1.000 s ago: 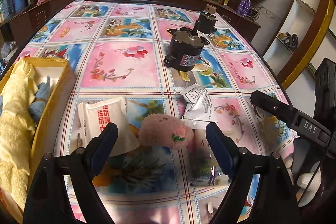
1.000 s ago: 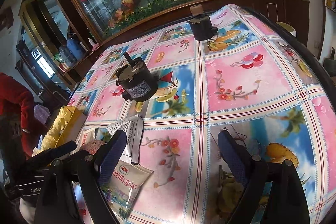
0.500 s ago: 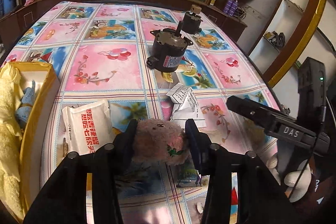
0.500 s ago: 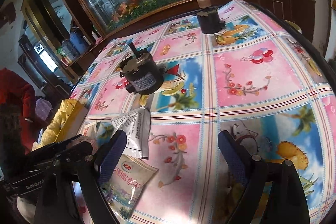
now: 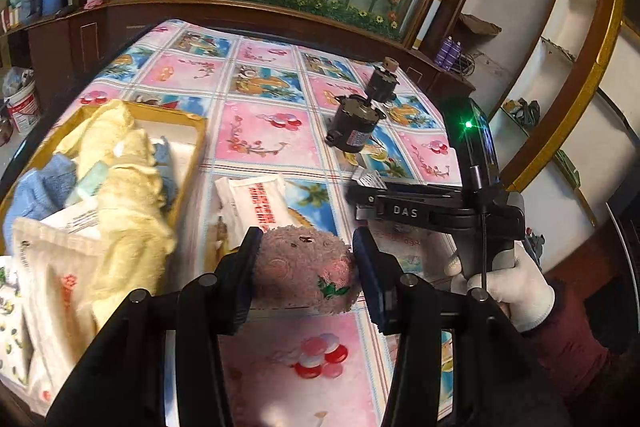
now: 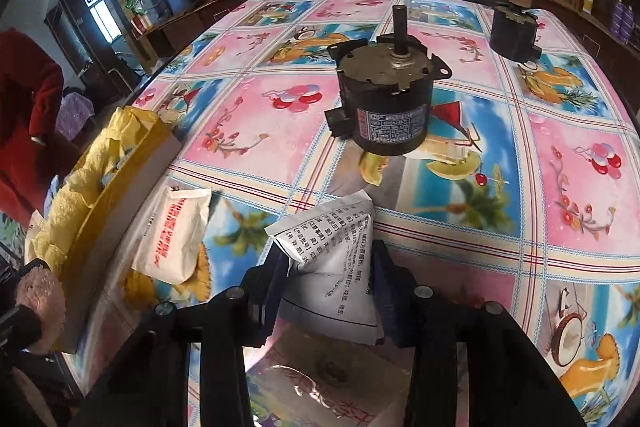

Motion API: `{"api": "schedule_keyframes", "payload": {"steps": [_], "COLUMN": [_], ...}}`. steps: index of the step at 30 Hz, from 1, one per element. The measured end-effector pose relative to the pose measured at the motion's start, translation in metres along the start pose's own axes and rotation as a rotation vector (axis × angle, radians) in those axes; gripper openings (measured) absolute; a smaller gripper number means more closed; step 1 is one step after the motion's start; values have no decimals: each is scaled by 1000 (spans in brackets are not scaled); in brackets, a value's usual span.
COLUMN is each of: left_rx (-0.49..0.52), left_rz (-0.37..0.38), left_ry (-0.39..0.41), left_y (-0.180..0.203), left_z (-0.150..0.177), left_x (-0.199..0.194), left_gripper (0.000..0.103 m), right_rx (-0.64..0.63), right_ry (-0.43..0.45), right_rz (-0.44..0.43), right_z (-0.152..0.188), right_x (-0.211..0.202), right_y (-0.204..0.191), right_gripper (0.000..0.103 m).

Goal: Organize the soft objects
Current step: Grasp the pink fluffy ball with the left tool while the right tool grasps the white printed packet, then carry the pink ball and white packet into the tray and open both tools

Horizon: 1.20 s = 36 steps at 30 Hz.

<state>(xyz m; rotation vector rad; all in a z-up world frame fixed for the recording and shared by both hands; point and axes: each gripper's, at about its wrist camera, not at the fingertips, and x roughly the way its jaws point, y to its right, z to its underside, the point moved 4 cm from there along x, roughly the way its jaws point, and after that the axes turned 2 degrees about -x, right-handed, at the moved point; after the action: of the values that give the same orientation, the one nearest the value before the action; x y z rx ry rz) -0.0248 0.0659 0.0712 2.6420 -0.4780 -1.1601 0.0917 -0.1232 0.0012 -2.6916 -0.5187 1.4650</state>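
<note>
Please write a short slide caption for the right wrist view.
Right gripper shut on a white printed packet, with two black motors standing beyond on the tablecloth.

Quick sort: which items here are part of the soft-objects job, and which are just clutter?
Job:
- fuzzy pink plush toy, gripped in the left tool
- white printed soft packet, gripped in the right tool
- white pouch with red lettering on the table
- yellow-rimmed box holding a yellow towel and blue cloth

Clutter:
- large black cylindrical motor
- smaller black motor

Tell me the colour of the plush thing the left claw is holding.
Dusty pink plush toy with a small green leaf mark, clearest in the left wrist view.
</note>
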Motion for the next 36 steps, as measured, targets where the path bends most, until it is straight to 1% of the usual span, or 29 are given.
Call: {"api": "schedule_keyframes", "payload": {"steps": [4, 8, 11, 14, 19, 22, 26, 28, 31, 34, 36], "left_rx": [-58, -111, -129, -143, -178, -196, -226, -233, -241, -284, -298], "left_rz": [-41, -134, -196, -236, -248, -230, -207, -209, -215, -182, -158], "left_ry": [54, 98, 113, 102, 60, 35, 12, 4, -24, -45, -31], "left_y": [-42, -90, -121, -145, -174, -183, -196, -201, -207, -212, -211], "left_z": [-7, -18, -29, -40, -51, -59, -72, -79, -85, -83, -80], "left_x": [-35, -59, -64, -55, -30, -15, 2, 12, 28, 33, 26], "left_gripper": [44, 44, 44, 44, 44, 44, 45, 45, 49, 50, 58], "right_rx": [9, 4, -31, -79, -161, -184, -184, -175, -183, -165, -167], "right_ry": [54, 109, 125, 120, 103, 87, 61, 43, 29, -7, -24], "right_rz": [-14, -62, -116, -174, -222, -228, -232, -233, -195, -205, -200], "right_z": [0, -8, -13, -15, -18, -28, -45, -54, -69, -80, -84], "right_x": [-24, -56, -72, -77, -69, -57, -35, -20, 4, 27, 40], "right_y": [-5, -22, -50, -87, -144, -165, -183, -188, -195, -199, -203], "right_gripper": [43, 42, 42, 43, 43, 43, 43, 43, 43, 43, 43]}}
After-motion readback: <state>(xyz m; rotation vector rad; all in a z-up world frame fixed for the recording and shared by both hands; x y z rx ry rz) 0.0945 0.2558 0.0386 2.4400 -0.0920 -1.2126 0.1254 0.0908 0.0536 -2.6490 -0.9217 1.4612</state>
